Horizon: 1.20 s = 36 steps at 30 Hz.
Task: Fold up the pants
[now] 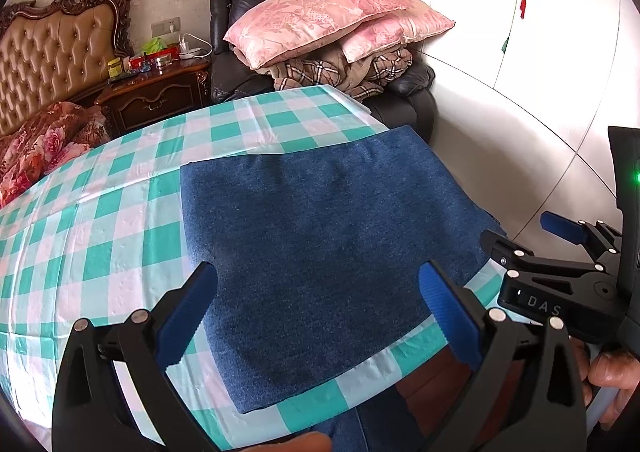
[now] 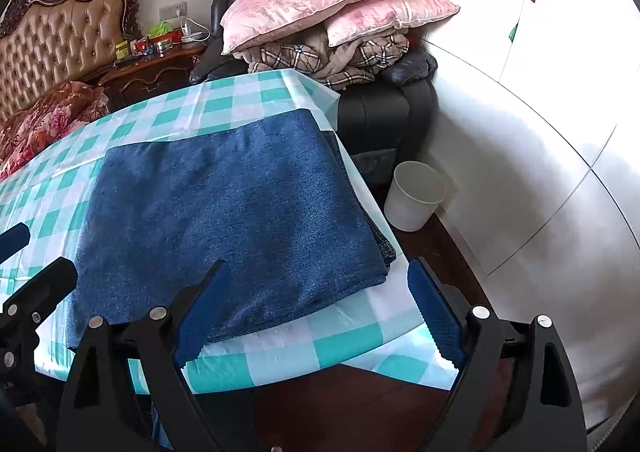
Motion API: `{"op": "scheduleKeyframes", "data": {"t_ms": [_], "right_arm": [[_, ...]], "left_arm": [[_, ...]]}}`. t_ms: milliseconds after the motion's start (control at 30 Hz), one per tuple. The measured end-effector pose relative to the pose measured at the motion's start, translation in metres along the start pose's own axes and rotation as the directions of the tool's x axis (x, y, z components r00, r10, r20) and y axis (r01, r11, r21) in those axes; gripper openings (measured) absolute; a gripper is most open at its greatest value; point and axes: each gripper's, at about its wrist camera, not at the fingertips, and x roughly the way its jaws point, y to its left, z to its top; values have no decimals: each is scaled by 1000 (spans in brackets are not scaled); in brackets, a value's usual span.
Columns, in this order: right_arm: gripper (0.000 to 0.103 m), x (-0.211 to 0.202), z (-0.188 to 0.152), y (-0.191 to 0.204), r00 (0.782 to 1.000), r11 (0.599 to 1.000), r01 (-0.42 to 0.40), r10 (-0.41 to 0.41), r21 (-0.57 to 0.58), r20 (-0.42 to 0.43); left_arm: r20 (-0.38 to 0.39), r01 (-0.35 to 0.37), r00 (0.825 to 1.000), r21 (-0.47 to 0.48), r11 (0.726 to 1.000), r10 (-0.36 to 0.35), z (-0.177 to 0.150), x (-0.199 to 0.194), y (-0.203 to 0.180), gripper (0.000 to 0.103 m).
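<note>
- Pants (image 1: pixel 320 248): blue denim, folded into a flat rectangular stack, lying on the worktop (image 1: pixel 100 211) toward its near right corner. The right wrist view shows several layers at the stack's right edge, set just inside the worktop's right edge.
- Worktop: covered with a teal-and-white checked cloth; the cloth hangs over the near edge.
- Left gripper (image 1: pixel 320 316): released, jaws spread wide, nothing between the blue pads. It hangs above the near edge of the pants; contact with the fabric cannot be told.
- Right gripper (image 2: pixel 320 316): released, jaws spread wide, nothing grasped. It is positioned over the near right corner of the worktop, the left pad in front of the pants' near edge, the right pad beyond the corner.
- A hand (image 1: pixel 612 384) shows at the lower right of the left wrist view, on the right gripper's handle.
- Surroundings: white bucket (image 2: pixel 414 197) on the floor beside the worktop; pink pillows (image 1: pixel 332 17) stacked on plaid bedding on a dark armchair (image 1: pixel 228 55); wooden nightstand (image 1: pixel 156 95) beside a tufted headboard (image 1: pixel 56 47).
</note>
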Motion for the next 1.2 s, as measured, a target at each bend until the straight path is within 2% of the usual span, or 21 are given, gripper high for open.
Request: {"op": "scheduleKeyframes", "data": {"t_ms": [1200], "right_arm": [[85, 4, -1, -1, 1000, 1000, -3, 3, 8, -10]], "left_arm": [[-4, 6, 1000, 1, 1000, -6, 4, 5, -3, 101]]}}
